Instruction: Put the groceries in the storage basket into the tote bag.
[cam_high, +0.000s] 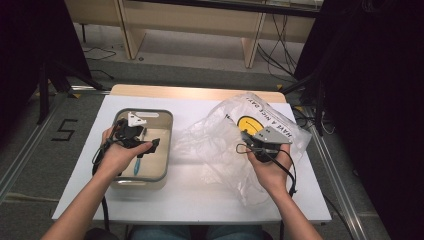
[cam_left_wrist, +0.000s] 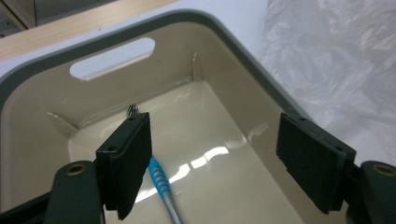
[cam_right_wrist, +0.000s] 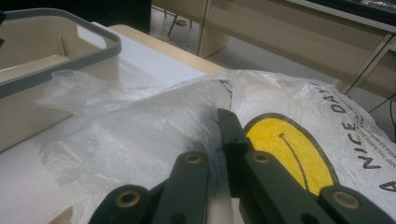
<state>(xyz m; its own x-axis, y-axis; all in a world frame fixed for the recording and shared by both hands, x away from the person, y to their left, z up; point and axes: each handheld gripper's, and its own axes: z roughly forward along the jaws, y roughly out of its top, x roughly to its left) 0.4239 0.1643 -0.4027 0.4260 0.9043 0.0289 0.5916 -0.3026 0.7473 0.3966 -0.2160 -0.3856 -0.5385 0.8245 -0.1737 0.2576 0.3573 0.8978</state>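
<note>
Left tool (cam_left_wrist: 215, 163) sits over the beige bin (cam_left_wrist: 219, 28) w/ its jaws wide apart, nothing between them yet. The toothbrush (cam_left_wrist: 163, 191) lies flat on the bin floor, blue grip right against the inner face of the tool's left jaw, bristle end poking out just past that jaw's tip. So the brush isn't centred in the gap, it's hugging one side.

Right tool (cam_right_wrist: 219, 154) has its jaws together, pinched on a fold of the plastic bag (cam_right_wrist: 154, 126) (smiley print one), which lies on the desk (cam_high: 190, 200) just beside the bin.

Imo the step is grabbing the brush to bag it. Tips:
- nudge the left tool sideways toward its left jaw so the handle ends up mid-gap before closing, otherwise the jaw prob lands on top of it
- drop the tips till they nearly touch the bin floor, brush is thin and low
- clamp on the ribbed blue part, better grip than the smooth shaft
- keep the right tool pinching the bag; the opening needs lifting, can't tell where the mouth is atm
</note>
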